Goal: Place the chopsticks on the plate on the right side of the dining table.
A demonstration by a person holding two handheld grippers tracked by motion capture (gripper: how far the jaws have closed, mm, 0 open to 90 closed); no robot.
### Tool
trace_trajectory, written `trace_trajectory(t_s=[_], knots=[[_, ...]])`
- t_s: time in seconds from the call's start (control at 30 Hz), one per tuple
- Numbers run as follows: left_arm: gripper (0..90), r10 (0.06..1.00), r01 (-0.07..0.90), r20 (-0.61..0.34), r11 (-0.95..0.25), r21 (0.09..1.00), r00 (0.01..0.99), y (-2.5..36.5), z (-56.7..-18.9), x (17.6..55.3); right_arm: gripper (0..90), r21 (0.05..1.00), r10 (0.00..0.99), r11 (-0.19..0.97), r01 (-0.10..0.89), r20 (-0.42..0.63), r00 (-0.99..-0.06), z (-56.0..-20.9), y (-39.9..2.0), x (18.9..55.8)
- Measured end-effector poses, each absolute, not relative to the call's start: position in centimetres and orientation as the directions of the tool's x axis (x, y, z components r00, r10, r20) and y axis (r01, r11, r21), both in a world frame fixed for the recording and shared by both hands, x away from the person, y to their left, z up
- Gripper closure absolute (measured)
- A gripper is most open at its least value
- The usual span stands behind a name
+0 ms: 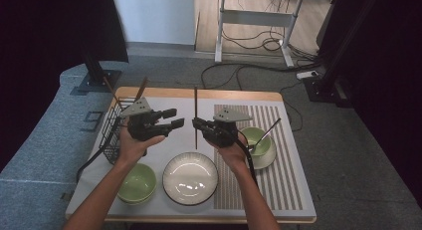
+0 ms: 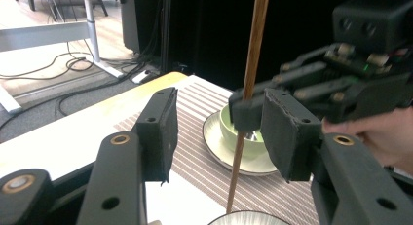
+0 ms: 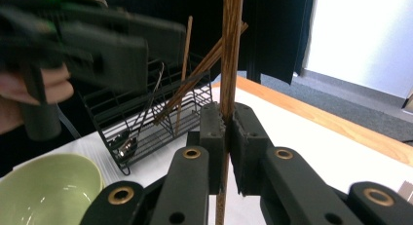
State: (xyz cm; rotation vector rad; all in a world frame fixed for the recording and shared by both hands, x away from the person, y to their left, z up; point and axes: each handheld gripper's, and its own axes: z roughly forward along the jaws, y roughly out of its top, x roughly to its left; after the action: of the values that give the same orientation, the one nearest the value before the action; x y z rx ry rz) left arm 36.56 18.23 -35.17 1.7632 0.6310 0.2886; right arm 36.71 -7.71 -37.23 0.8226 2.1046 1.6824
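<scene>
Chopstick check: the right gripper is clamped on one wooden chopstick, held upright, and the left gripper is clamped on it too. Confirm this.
Not quite. The right gripper does clamp the upright chopstick, but the left gripper is open, its jaws apart and holding nothing, as the left gripper view shows.

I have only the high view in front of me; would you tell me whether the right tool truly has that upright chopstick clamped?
Observer: Yes, the right tool has both pads pressed flat against the chopstick.
Operator: Thank you. Is the left tool gripping it as well?
Observer: No, its jaws stand wide apart, with neither pad on the stick.
Operator: And inside the wire basket?
Observer: Something shiny lies at its bottom, below the spare chopsticks; I cannot tell what it is.
</scene>
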Motion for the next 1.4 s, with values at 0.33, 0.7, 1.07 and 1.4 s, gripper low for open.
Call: trace_trajectory(t_s=[0.33, 0.7, 1.07, 1.4], knots=[[46.2, 0.544, 0.282, -0.130, -0.207, 0.937, 0.829, 17.7, -36.5, 36.7, 84.4, 0.970, 0.609, 0.117, 0.214, 0.100, -0.787, -35.3, -7.7, 36.6], [45.6, 0.534, 0.296, -0.119, -0.258, 0.920, 0.837, 16.5, -37.7, 37.0, 84.3, 0.973, 0.599, 0.110, 0.204, 0.099, -0.795, -34.4, -7.3, 36.5], [51.1, 0.536, 0.318, -0.117, -0.300, 0.899, 0.836, 15.5, -38.8, 37.5, 84.3, 0.973, 0.592, 0.101, 0.208, 0.109, -0.799, -34.2, -6.8, 36.4], [80.4, 0.511, 0.335, -0.129, -0.333, 0.881, 0.850, 15.2, -39.3, 37.7, 83.8, 0.973, 0.592, 0.095, 0.211, 0.115, -0.798, -34.3, -6.7, 36.5]])
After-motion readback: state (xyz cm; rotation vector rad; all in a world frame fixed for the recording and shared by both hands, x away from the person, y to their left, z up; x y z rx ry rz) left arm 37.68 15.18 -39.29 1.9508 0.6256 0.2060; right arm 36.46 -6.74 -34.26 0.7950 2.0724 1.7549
